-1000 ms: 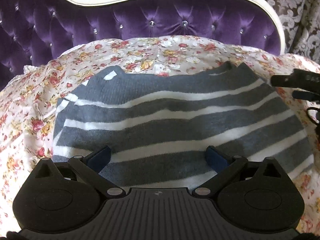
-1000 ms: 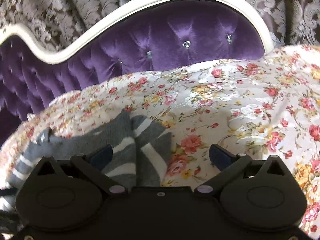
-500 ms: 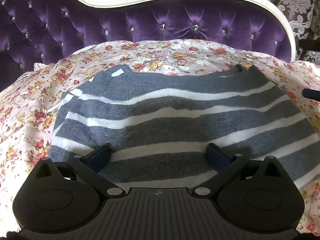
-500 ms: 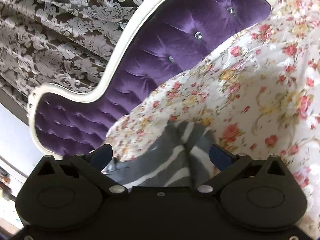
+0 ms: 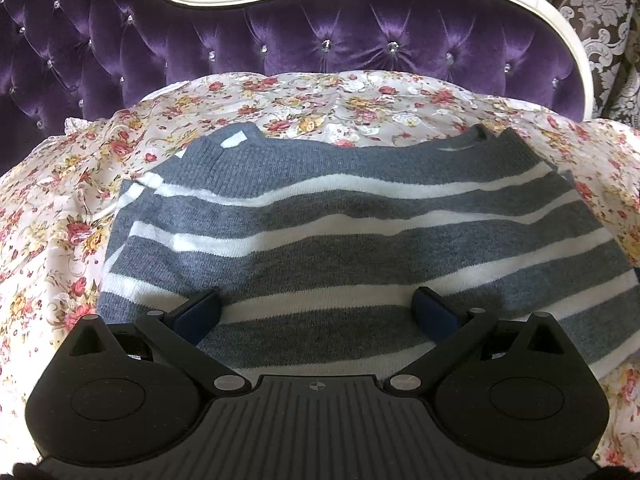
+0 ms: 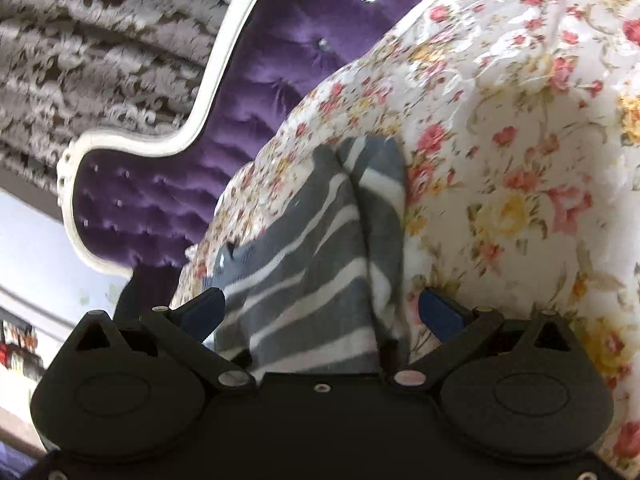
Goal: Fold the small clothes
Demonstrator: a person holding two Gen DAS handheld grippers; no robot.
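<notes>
Lying flat on the sheet (image 5: 52,240), sweater (image 5: 360,240) spreading just ahead of left gripper (image 5: 316,312), jaws gaping wide. Right gripper (image 6: 322,312) tilting, also spread open, straddling the sweater's edge, gripping nothing.

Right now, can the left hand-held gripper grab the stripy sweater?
Probably yes. The left hand-held gripper is open, and the striped sweater lies flat on the flowery bedspread right between and ahead of its fingers. Nothing sits in the way.

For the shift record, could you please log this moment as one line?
stage: mid-fold | striped sweater: flat on floral bedspread | left tongs: open over hem | right tongs: open, tilted at sweater edge
</notes>
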